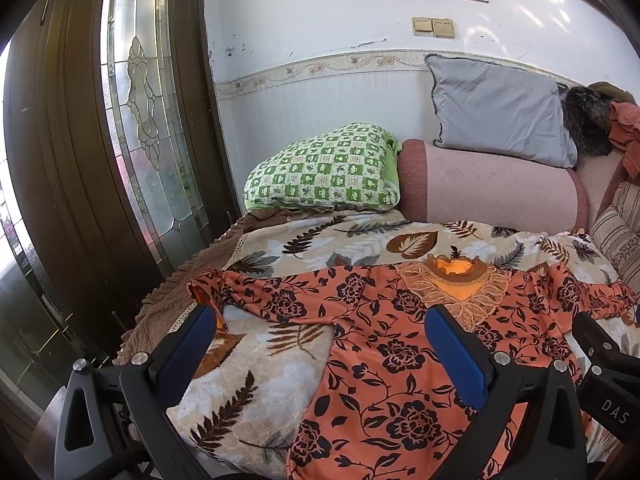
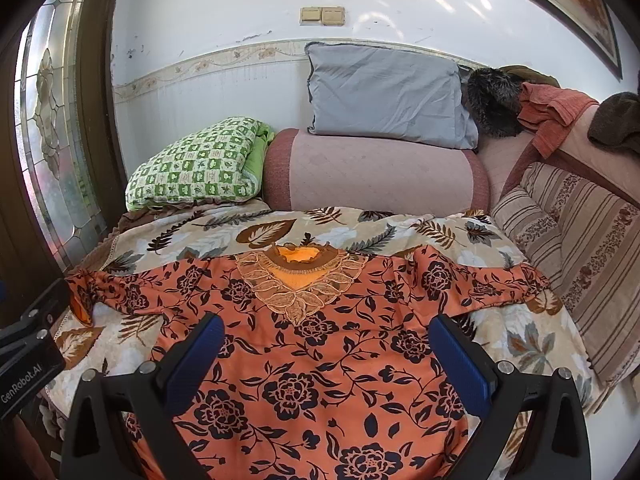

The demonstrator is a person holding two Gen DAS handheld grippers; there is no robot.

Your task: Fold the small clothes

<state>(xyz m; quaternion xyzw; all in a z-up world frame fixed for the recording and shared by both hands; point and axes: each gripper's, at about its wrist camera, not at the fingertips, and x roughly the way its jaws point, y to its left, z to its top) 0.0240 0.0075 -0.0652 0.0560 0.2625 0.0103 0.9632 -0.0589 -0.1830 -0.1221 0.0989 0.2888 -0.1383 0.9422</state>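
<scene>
Left sleeve: the orange floral top's (image 1: pixel 384 344) left sleeve (image 1: pixel 244 292) lies stretched out towards the door side of the bed, its cuff turned up a little next to the left gripper's outer finger.
Left gripper: the left gripper (image 1: pixel 320 356) hovers above the near left part of the garment, jaws spread wide, nothing between the blue pads (image 1: pixel 192 352).
Garment: the orange floral top (image 2: pixel 312 360) is spread flat, front up, on the leaf-print blanket (image 2: pixel 280 224), lace neckline (image 2: pixel 300 276) pointing to the far pillows, hem running down out of view beneath both grippers.
Right gripper: the right gripper (image 2: pixel 328 356) hangs over the middle of the top's body, jaws likewise spread apart and holding nothing.
Right sleeve: the right sleeve (image 2: pixel 500 284) reaches out towards the striped cushion (image 2: pixel 580 264), fairly flat.
Backdrop: green checked pillow (image 2: pixel 196 168), pink bolster (image 2: pixel 376 172) and grey pillow (image 2: pixel 384 96) sit well behind, out of the way.
Step in hand: I'd say folding has not begun; the top is laid out and both tools are poised for a first grasp.
Next move: likely each gripper must drop to a sleeve or side edge, pinch only the top's cloth and not the blanket's pile, then carry it inwards over the body.
</scene>
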